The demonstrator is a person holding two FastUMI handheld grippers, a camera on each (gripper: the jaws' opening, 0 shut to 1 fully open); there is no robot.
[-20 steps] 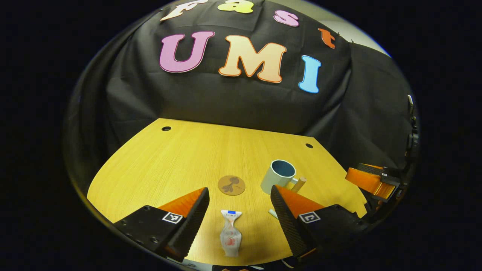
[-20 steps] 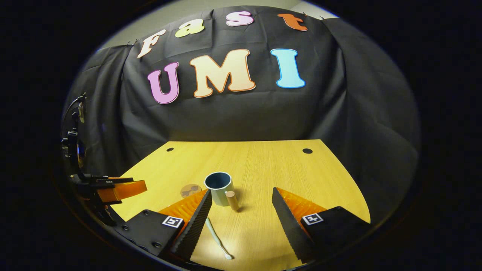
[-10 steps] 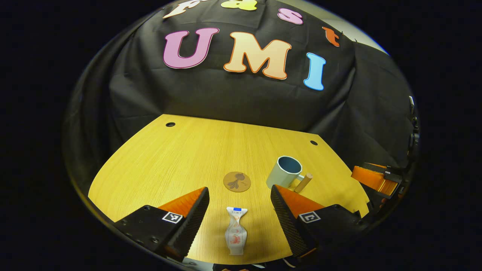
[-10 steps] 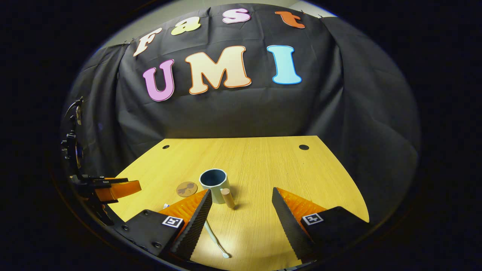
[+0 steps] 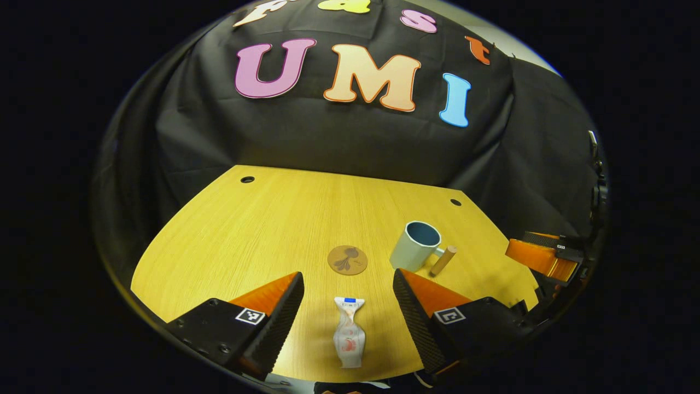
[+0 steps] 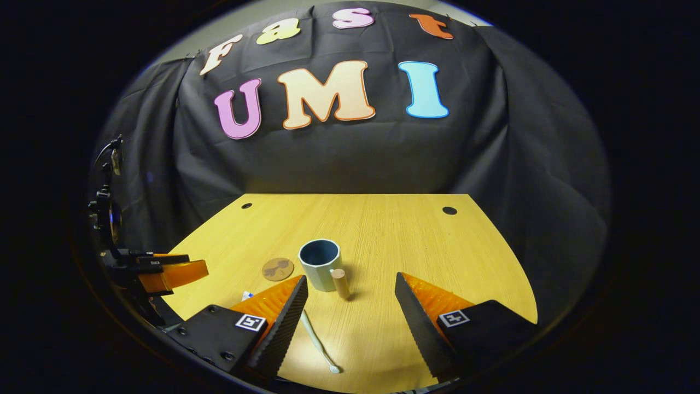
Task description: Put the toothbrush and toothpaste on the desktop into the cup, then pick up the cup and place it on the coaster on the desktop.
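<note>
A white toothpaste tube (image 5: pixel 349 334) with a blue cap lies on the wooden desk between the fingers of my open left gripper (image 5: pixel 348 309), untouched. A pale mug (image 5: pixel 415 246) with a blue inside and a wooden handle stands upright to the right of a round brown coaster (image 5: pixel 347 259). In the right gripper view a thin pale toothbrush (image 6: pixel 320 345) lies on the desk between the fingers of my open right gripper (image 6: pixel 350 314), close to its left finger. The mug (image 6: pixel 321 264) stands just beyond, with the coaster (image 6: pixel 278 268) to its left.
The wooden desk (image 5: pixel 284 224) has two small cable holes near its back edge, and black cloth hangs behind it. The right gripper (image 5: pixel 541 257) shows at the far right of the left gripper view; the left gripper (image 6: pixel 164 273) shows at the left of the right gripper view.
Both views have shifted slightly, as both grippers drifted a little over the desk. The toothpaste, toothbrush, mug and coaster have stayed where they were. Both grippers stay open.
</note>
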